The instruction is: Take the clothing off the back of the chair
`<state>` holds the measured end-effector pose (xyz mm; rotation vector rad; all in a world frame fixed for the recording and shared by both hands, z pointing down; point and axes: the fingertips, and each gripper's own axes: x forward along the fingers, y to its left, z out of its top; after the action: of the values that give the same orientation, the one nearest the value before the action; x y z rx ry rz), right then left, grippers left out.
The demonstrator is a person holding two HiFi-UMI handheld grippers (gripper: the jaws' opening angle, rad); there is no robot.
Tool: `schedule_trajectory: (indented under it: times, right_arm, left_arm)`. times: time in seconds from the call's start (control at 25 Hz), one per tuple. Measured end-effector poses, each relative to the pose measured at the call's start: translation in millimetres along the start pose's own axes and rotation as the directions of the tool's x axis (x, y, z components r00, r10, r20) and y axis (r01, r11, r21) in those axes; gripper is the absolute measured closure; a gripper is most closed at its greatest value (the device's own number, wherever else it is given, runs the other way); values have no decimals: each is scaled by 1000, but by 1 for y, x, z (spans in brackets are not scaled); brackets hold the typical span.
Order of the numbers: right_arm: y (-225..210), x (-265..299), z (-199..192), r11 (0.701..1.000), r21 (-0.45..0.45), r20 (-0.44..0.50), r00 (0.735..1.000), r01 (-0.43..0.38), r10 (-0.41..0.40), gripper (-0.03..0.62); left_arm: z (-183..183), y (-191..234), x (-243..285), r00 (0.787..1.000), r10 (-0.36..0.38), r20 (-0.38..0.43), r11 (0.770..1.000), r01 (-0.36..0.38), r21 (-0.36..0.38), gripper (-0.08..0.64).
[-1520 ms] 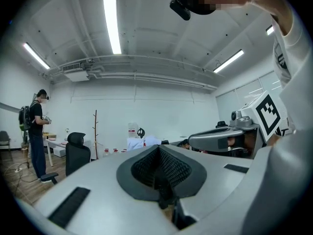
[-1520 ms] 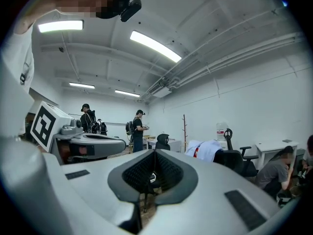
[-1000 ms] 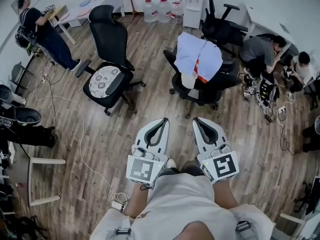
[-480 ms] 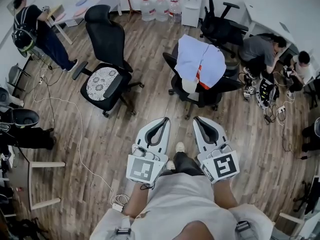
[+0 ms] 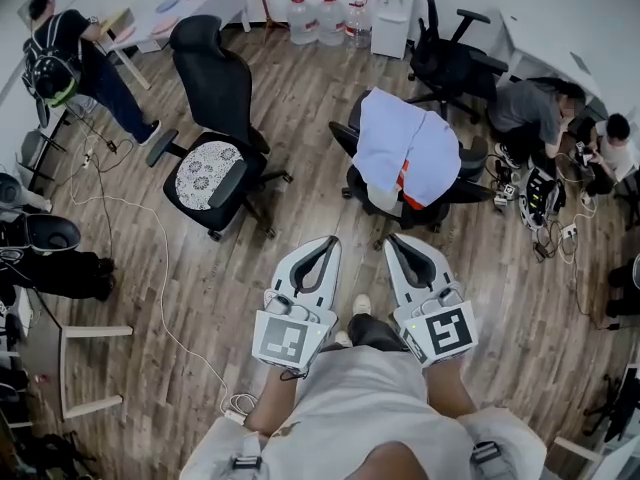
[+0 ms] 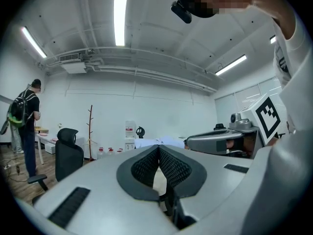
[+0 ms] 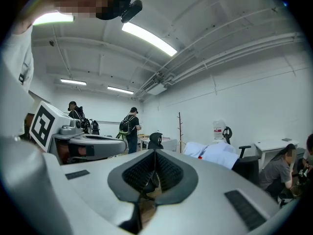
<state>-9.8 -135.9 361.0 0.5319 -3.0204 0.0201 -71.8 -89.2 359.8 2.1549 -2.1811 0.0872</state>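
While draped on blk chair (image 5: 462, 190), clothing (image 5: 405, 148) untouched.

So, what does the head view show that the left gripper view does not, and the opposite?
Only the head view: the cushion on the empty chair, the stool, and the seated people at the right. Only the left gripper view: the ceiling lights. Both: the clothing draped on the other chair, the empty chair, the standing person with a backpack, the right gripper, and the left gripper with its jaws shut.
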Motion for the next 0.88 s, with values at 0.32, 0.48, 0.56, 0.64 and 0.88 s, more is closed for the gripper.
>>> schedule_trajectory:
  times: [0.32, 0.48, 0.56, 0.64, 0.88]
  right_arm:
    - [-24, 17, 1, 1000, 10, -1, 1000, -10, 10, 571]
    - [-43, 14, 1, 1000, 16, 4, 1000, 2, -2, 571]
    - [-53, 11, 1, 1000, 19, 5, 1000, 13, -13, 571]
    - [-60, 10, 2, 1000, 20, 5, 1000, 20, -20, 571]
    - [-73, 11, 2, 999, 22, 8, 999, 41, -41, 571]
  left_arm:
    - [0, 10, 27, 1000, 10, -16, 1000, -10, -8, 543]
    - [2, 5, 43, 1000, -11, -4, 1000, 11, 3, 543]
    - [7, -1, 51, 1000, -28, 12, 1000, 28, 8, 543]
    - [10, -2, 57, 999, -29, 13, 1000, 29, 12, 543]
    - [12, -2, 72, 999, -42, 6, 999, 42, 19, 543]
